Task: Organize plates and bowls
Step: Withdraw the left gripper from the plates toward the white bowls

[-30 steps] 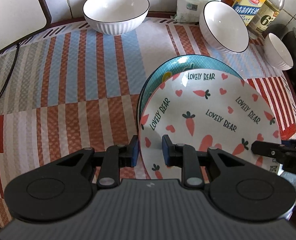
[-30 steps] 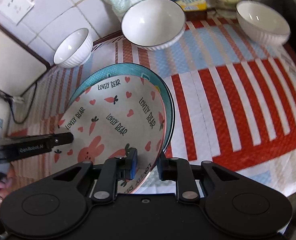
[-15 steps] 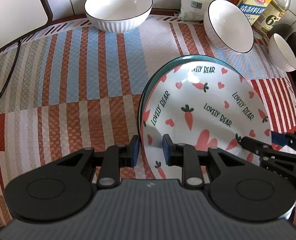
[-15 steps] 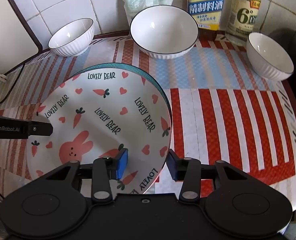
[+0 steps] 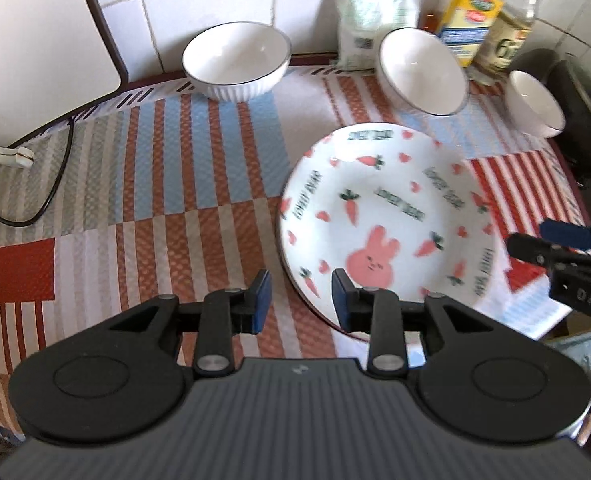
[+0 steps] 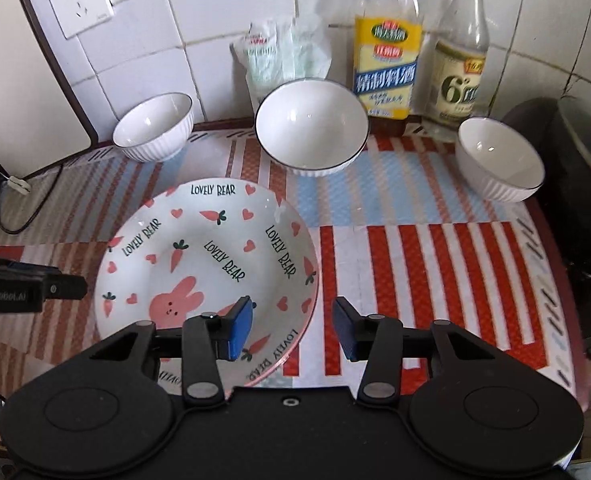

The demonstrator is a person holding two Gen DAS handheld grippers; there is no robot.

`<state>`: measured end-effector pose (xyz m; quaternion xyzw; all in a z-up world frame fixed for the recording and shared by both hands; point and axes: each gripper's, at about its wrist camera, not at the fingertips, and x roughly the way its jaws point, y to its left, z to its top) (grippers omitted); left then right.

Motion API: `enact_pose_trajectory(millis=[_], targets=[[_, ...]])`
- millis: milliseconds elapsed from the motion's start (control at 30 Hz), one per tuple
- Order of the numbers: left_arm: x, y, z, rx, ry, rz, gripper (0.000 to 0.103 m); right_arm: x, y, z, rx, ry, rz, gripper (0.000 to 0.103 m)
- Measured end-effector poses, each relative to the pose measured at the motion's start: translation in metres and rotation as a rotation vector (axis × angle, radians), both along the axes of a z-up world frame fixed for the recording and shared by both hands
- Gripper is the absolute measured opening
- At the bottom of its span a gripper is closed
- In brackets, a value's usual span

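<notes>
While the rabbit plate (image 6: 211, 264) lies on the striped mat (image 6: 435, 264) in front of three white bowls (image 6: 311, 128), the left gripper (image 5: 301, 300) and right gripper (image 6: 291, 326) both gape, gripping nothing.

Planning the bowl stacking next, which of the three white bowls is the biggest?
The middle bowl, in front of the yellow-labelled bottle; its mouth is clearly wider than the left bowl or right bowl.

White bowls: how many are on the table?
3, in a row along the tiled wall: left bowl near the board, middle bowl before the bottles, right bowl. None looks hidden.
</notes>
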<state>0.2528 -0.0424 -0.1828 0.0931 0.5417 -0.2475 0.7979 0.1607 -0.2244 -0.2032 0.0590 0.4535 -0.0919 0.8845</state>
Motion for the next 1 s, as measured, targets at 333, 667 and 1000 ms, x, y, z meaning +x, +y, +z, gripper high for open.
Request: enact_pose_trajectory(millis=[333, 667, 1000], targets=[[-0.042, -0.012, 0.051, -0.03, -0.013, -0.126, 0.042, -0.043, 0.006, 0.033, 0.025, -0.015, 0.042, 0.058], [-0.058, -0.023, 0.088, -0.032, -0.039, -0.231, 0.051, -0.089, -0.003, 0.065, 0.055, -0.137, -0.015, 0.071], [-0.059, -0.049, 0.115, -0.145, -0.12, -0.316, 0.063, -0.117, -0.021, 0.067, 0.029, -0.264, -0.113, 0.072]])
